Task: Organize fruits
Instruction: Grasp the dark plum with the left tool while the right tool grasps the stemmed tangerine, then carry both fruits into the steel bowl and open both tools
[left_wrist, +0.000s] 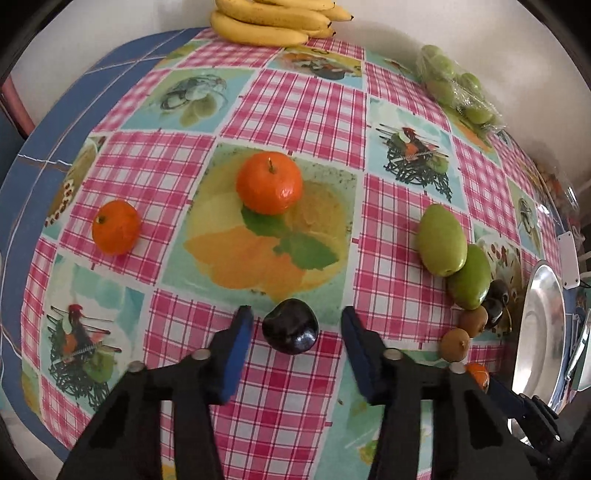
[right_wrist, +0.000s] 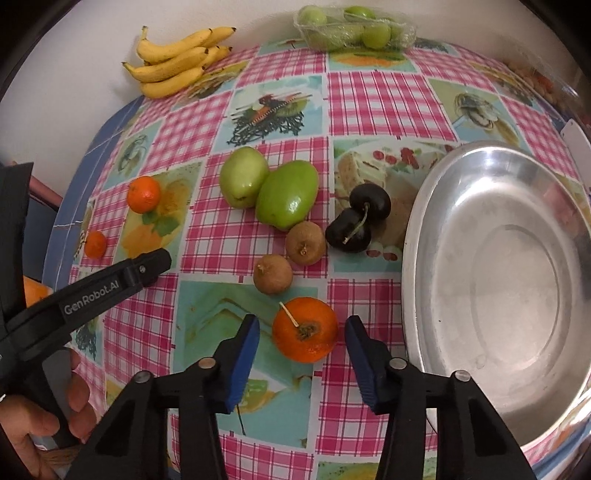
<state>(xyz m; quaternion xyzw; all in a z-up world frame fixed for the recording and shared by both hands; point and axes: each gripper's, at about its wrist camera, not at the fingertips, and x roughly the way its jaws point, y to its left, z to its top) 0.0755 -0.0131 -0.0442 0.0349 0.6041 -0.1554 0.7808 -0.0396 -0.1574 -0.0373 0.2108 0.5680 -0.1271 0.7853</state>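
Glossy dark round plum (left_wrist: 290, 326) sits between the open left gripper (left_wrist: 296, 332); open right gripper (right_wrist: 302, 338) flanks a dimpled orange tangerine (right_wrist: 305, 329) beside the round steel tray (right_wrist: 436, 206).

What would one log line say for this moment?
left tongs: open around plum | right tongs: open around orange | tray: empty

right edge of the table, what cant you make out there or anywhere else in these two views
- Clear container, right wrist view: cut off at the fisheye rim and blurred; contents unclear.
- White object, left wrist view: small, partly behind the metal bowl; cannot identify.
- Orange, left wrist view: mostly hidden by the left gripper.
- Orange thing, right wrist view: covered by the left gripper's body.
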